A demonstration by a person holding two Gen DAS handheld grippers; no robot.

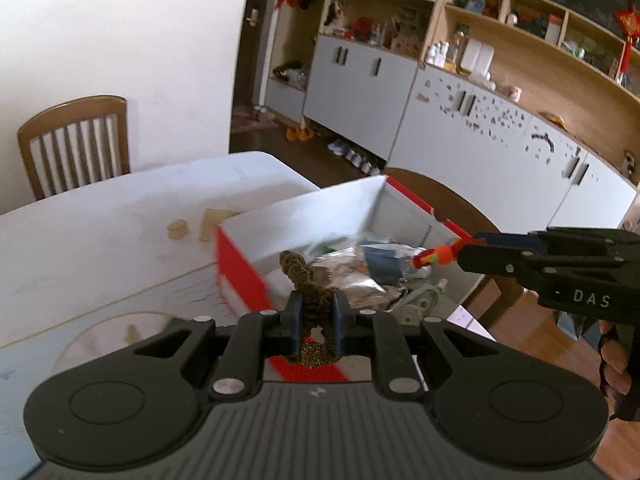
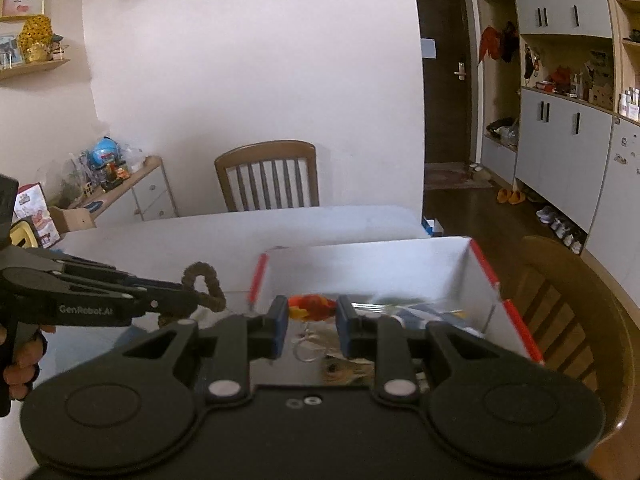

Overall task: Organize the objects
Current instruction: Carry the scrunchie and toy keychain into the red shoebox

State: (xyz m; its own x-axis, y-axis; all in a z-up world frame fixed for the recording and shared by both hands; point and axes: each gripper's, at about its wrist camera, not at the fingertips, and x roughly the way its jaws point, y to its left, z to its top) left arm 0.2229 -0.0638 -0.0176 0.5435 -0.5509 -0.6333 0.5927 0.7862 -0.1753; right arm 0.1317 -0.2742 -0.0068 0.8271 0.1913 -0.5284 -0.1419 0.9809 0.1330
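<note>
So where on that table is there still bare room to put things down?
The white table is bare from the chair to the red-and-white box, apart from small tan blocks. The box itself is crowded with packets.

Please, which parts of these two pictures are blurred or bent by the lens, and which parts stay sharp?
Left wrist view: the red and white box is smeared by motion, the cabinets curve from the fisheye lens, and the left hand-held gripper with its brown fuzzy cord stays sharp. Right wrist view: the box contents blur, the orange toy is soft, and the chair is clear.
</note>
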